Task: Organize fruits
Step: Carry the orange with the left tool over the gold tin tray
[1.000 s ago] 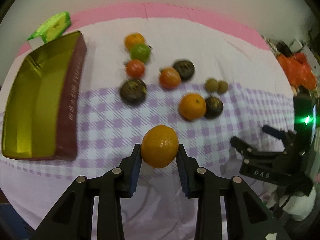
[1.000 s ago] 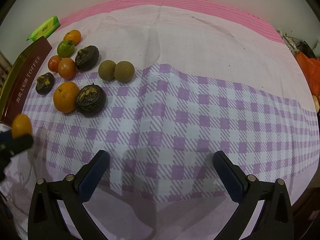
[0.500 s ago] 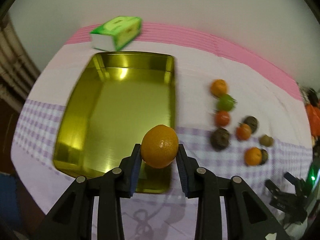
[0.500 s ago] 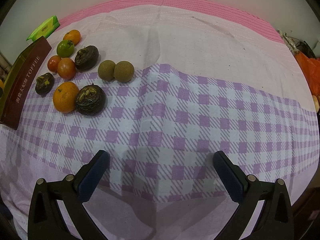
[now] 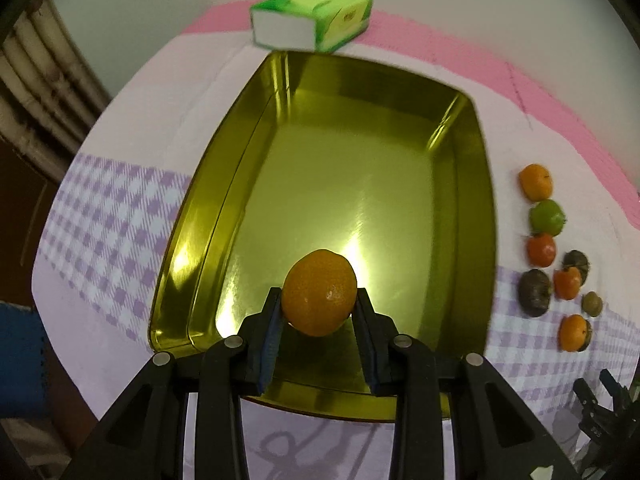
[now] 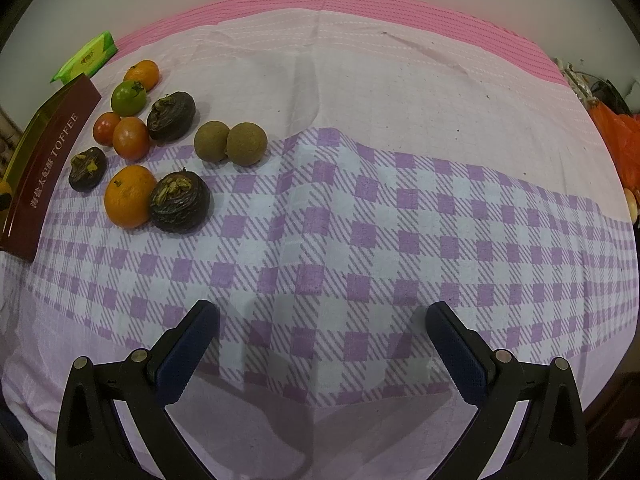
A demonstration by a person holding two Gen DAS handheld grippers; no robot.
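While the left tool [image 5: 318, 316] pinches one orange [image 5: 319, 292] above the near end of the gold tin [image 5: 472, 184], the right tool [image 6: 322, 334] hangs wide apart over the checked cloth [image 6: 360, 220], gripping nothing. Upper left of the right view lie ten fruits: two oranges, two red, one green, three dark, two brown. Only the tin's lettered side wall shows there, cut off at the frame edge.

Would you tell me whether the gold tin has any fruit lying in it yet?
Empty: the gold tin shows only bare floor.
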